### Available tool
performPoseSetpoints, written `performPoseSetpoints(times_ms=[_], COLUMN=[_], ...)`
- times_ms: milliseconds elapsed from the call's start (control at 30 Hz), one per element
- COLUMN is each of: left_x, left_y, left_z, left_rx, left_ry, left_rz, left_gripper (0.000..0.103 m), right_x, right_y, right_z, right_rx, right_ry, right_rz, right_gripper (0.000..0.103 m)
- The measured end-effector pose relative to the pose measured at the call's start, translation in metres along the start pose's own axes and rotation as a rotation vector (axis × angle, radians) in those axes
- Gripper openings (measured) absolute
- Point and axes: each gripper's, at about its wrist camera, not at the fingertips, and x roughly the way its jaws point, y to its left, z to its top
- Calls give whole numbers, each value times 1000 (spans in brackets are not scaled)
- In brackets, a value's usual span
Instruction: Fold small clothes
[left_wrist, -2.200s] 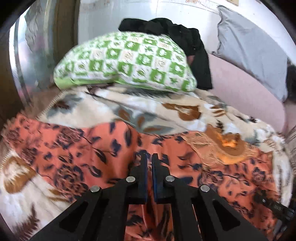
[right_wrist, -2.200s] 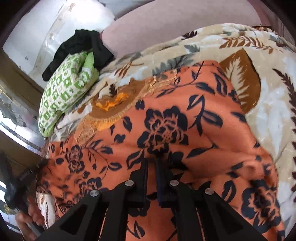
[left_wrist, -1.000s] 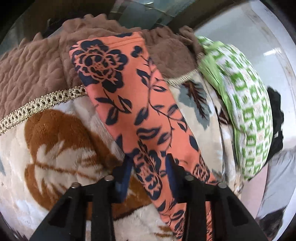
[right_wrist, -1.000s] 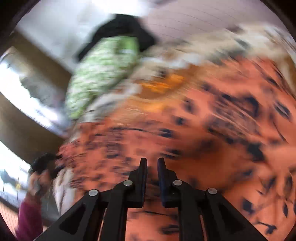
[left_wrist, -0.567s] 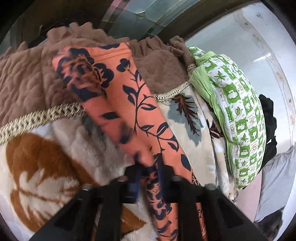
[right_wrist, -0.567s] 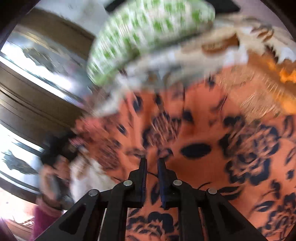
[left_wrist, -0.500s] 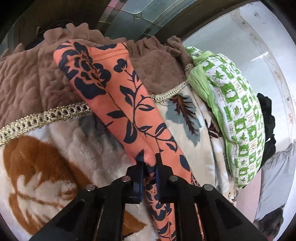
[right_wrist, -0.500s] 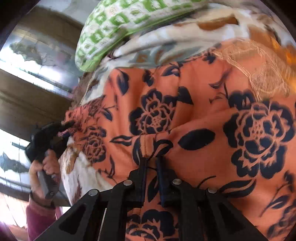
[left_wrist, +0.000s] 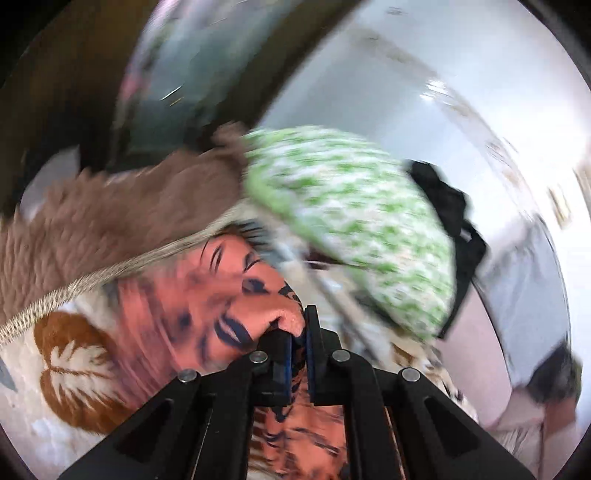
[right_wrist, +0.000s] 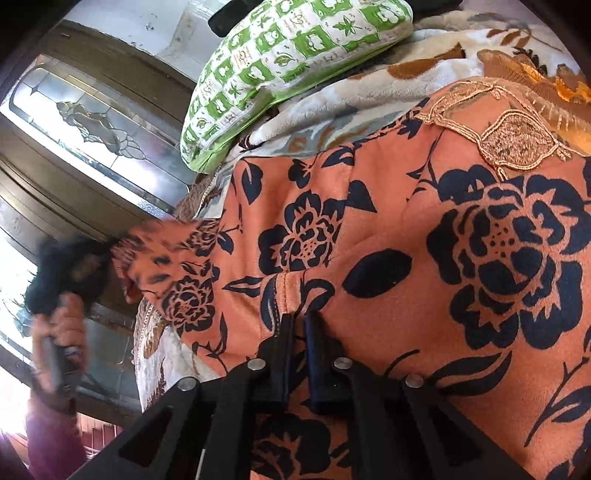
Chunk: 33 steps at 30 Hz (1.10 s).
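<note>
Orange garment (right_wrist: 424, 236) with a dark navy flower print: spread over a cream, leaf-patterned blanket (right_wrist: 354, 92) on a bed, with gold embroidery near its far edge. One end is drawn out toward the bed's left edge.

Left tongs (left_wrist: 298, 332): clenched on a bunched fold of the orange garment (left_wrist: 221, 295), fabric pinched between the dark pads and hanging beneath them. The left wrist view is blurred. From the right wrist view these tongs (right_wrist: 107, 251) appear only as a dark smear at the garment's stretched end, gripped by a hand (right_wrist: 62, 332) in a dark red sleeve.

Right tongs (right_wrist: 298, 317): jaws have just been closing, nearly together, tips set at a stitched hem near the garment's middle. Whether cloth is caught between the pads cannot be told.

Green-and-white checked pillow (right_wrist: 288, 66): at the head of the bed, resting on the blanket.

Black cloth (left_wrist: 454, 229): just behind the pillow.

Brown fleece (left_wrist: 122, 206): along the blanket's braided edge.
</note>
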Motion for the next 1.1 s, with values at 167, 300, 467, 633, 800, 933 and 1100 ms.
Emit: performPoseSetpoints(times_ms=[167,300,467,633,800,933,1100], left_x=[-44,-66,-55,-2,107,78,2], left_y=[-118,-205,-302,-358,-316,-312,-302], left_z=[-25,-67,-157,-278,-410,-420,-366], left_rx=[254,429,637,871,1071,1190,1118], left_ry=[-1,38,173,356,639,477,284], left_rz=[-76,-141,-195,-146,163,112,-53], left_gripper=[5,5,5,7,16,43,70], right_x=[-1,-10,-74,-205,-295,-307,-307], right_y=[-10,-32,-86,-162,-233,-253,-216], right_z=[7,11,4,-11,-46,-58,-40], right_rx=[68,175,385,470,619,636,458], right_ry=[51,130,65,-151,-276,-281,-297], right_rz=[57,146,255,160,-21,14,45], right_gripper=[6,6,9,10,10,10,12])
